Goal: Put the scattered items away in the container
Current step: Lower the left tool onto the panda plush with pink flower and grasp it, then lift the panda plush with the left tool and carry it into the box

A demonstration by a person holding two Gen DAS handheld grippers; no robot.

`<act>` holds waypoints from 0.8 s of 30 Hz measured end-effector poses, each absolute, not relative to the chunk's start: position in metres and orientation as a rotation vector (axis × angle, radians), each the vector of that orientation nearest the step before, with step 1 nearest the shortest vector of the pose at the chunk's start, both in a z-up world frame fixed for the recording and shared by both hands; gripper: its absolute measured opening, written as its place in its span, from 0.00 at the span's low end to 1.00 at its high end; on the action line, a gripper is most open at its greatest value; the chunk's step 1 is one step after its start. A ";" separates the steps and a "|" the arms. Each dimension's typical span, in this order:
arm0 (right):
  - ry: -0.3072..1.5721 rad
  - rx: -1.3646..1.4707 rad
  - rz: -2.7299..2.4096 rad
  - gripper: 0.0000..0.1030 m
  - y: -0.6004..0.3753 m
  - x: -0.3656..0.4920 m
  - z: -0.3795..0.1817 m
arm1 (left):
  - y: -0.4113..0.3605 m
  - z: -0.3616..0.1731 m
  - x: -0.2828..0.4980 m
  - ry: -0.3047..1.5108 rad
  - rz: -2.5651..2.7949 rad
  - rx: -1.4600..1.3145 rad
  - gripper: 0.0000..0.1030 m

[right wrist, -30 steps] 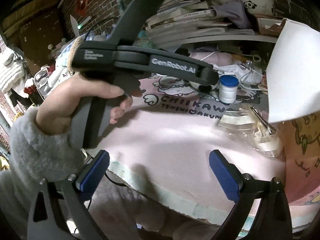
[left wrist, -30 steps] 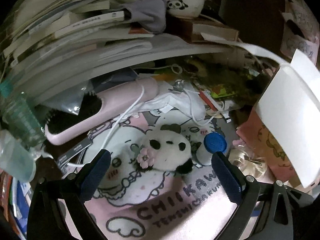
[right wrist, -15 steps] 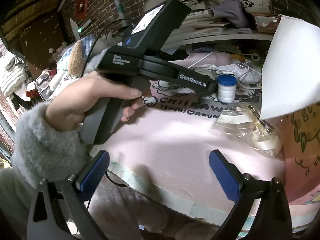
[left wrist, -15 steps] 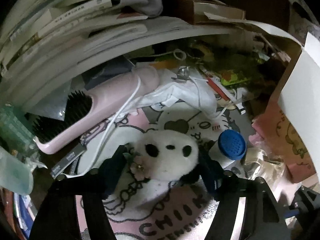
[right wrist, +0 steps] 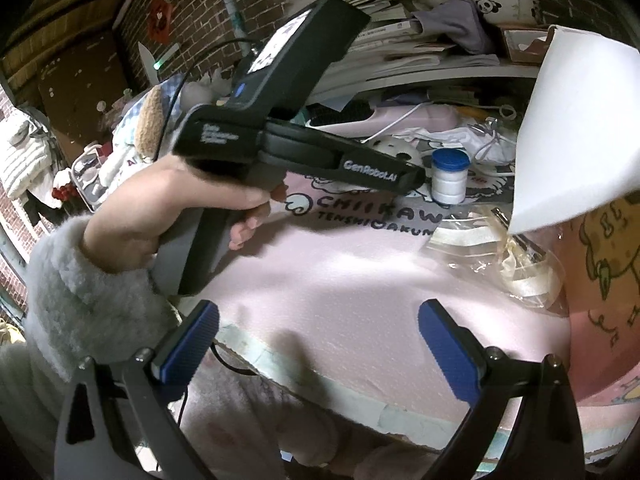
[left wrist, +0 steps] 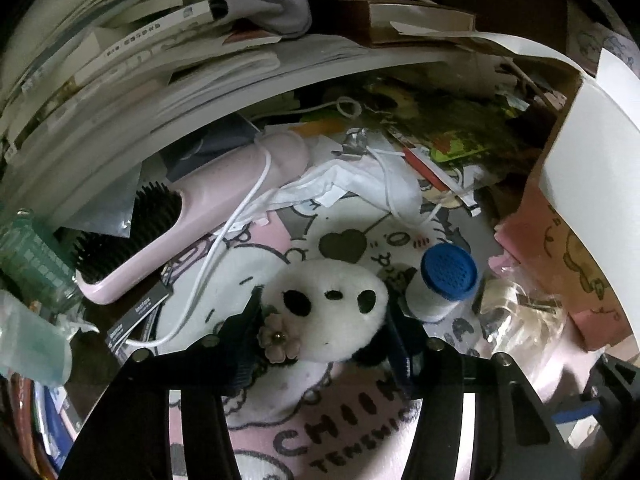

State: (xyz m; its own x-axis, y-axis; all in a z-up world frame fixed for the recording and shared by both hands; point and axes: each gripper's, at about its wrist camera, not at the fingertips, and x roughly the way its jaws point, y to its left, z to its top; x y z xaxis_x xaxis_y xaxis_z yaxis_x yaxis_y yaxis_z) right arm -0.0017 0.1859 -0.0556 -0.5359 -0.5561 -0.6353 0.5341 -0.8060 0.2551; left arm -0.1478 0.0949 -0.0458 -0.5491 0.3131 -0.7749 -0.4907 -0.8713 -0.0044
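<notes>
While left tool point(left wrist: 324, 332) clamps it, panda plush point(left wrist: 328, 312) faces upward

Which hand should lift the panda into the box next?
Left. Its gripper already has both fingers pressed against the panda. The right gripper is open, empty, and apart from it over bare mat.

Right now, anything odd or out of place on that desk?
Yes. A white cable trails loose over the pink hairbrush and across the mat. Crumpled white tissue and a clear crinkled bag lie scattered. The left tongs are closed on the panda plush; the right tongs hang open, empty.
</notes>
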 end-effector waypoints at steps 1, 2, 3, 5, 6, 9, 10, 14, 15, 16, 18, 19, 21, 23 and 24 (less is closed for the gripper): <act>-0.042 0.972 -2.314 0.97 0.186 -0.002 -0.056 | 0.094 -0.045 -0.146 0.293 2.404 -1.141 0.48; -0.043 0.971 -2.314 0.97 0.187 -0.002 -0.056 | 0.093 -0.044 -0.145 0.291 2.406 -1.139 0.48; -0.043 0.971 -2.314 0.97 0.187 -0.002 -0.056 | 0.091 -0.043 -0.143 0.288 2.409 -1.135 0.48; -0.046 0.970 -2.315 0.97 0.187 -0.002 -0.056 | 0.088 -0.040 -0.138 0.285 2.413 -1.128 0.48; -0.047 0.970 -2.319 0.97 0.188 -0.003 -0.055 | 0.087 -0.039 -0.136 0.286 2.416 -1.123 0.48; -0.058 0.971 -2.330 0.97 0.190 -0.004 -0.055 | 0.083 -0.030 -0.130 0.293 2.421 -1.099 0.48; -0.066 0.970 -2.331 0.97 0.191 -0.005 -0.055 | 0.081 -0.026 -0.127 0.293 2.420 -1.091 0.48; -0.077 0.965 -2.350 0.97 0.193 -0.005 -0.054 | 0.083 -0.009 -0.116 0.298 2.426 -1.037 0.48; -0.082 0.965 -2.355 0.97 0.194 -0.006 -0.054 | 0.084 -0.004 -0.114 0.296 2.426 -1.018 0.48; -0.091 0.964 -2.360 0.97 0.195 -0.007 -0.053 | 0.085 0.002 -0.110 0.296 2.426 -0.998 0.48; -0.106 0.962 -2.374 0.97 0.198 -0.008 -0.052 | 0.093 0.009 -0.108 0.294 2.424 -0.963 0.48; -0.107 0.959 -2.383 0.97 0.199 -0.008 -0.051 | 0.095 0.014 -0.105 0.295 2.422 -0.945 0.48; -0.098 0.953 -2.408 0.97 0.201 -0.008 -0.050 | 0.099 0.024 -0.099 0.298 2.411 -0.909 0.48; -0.079 0.950 -2.440 0.97 0.201 -0.007 -0.050 | 0.106 0.033 -0.094 0.295 2.393 -0.878 0.48; -0.077 0.946 -2.451 0.97 0.202 -0.007 -0.049 | 0.110 0.037 -0.092 0.296 2.382 -0.861 0.48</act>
